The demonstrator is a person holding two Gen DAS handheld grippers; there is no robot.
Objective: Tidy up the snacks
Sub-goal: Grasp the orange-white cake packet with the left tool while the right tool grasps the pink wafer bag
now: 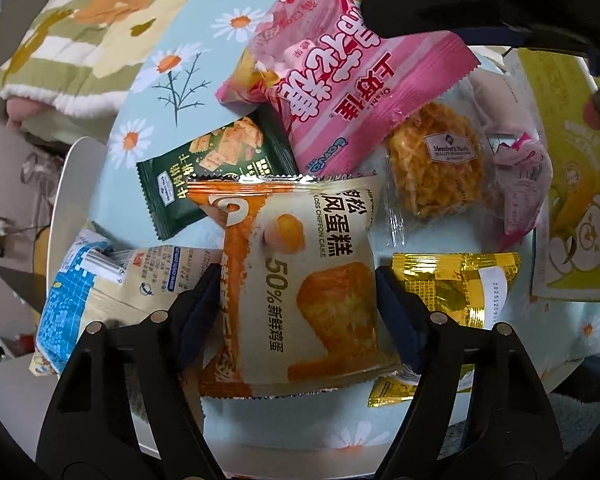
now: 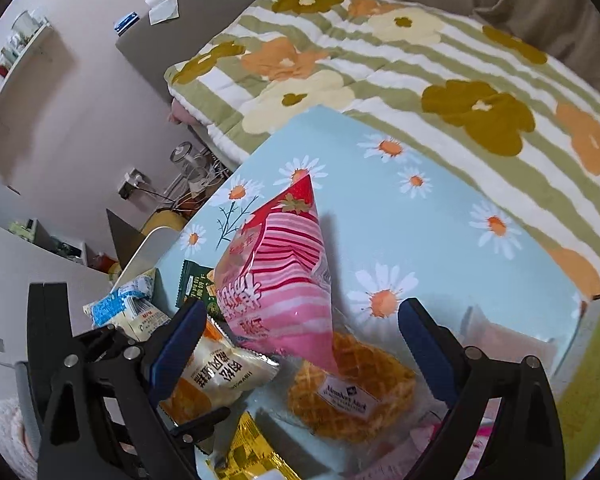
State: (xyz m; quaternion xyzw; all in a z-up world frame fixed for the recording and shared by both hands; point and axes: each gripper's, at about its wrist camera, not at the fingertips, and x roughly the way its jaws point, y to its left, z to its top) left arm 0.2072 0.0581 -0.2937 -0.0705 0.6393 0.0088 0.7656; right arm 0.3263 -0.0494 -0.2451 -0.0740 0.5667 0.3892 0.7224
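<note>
Daisy-printed blue cloth covers the small table (image 2: 440,216) where we work, and a flowered quilt (image 2: 380,60) lies just past its far edge.

Our left gripper (image 1: 300,296) points nearly straight down with the orange-and-cream cake packet (image 1: 304,280) between its fingers (image 1: 202,300); both pads sit against the packet's sides, half closed on it. The packet lies at the centre of the snack pile, near the table's six o'clock edge in the left wrist view.

Outward from it, a green cracker packet (image 1: 212,176) touches its top corner at eleven o'clock. A pink bag (image 1: 332,80) leans at twelve, overlapping a clear-wrapped waffle (image 1: 436,168) at two. A gold foil packet (image 1: 460,288) lies just beside the right finger at three, and a blue-and-white packet (image 1: 84,300) crowds the left finger at nine, hanging over the table's edge.

Our right gripper (image 2: 300,344) hangs over the pile with fingers (image 2: 424,344) spread wide and nothing held; the pink bag and waffle sit between them, untouched.

Open cloth lies at one o'clock in the right wrist view, beyond the pink bag. A yellow-green box (image 1: 572,200) stands at the table's right edge.
</note>
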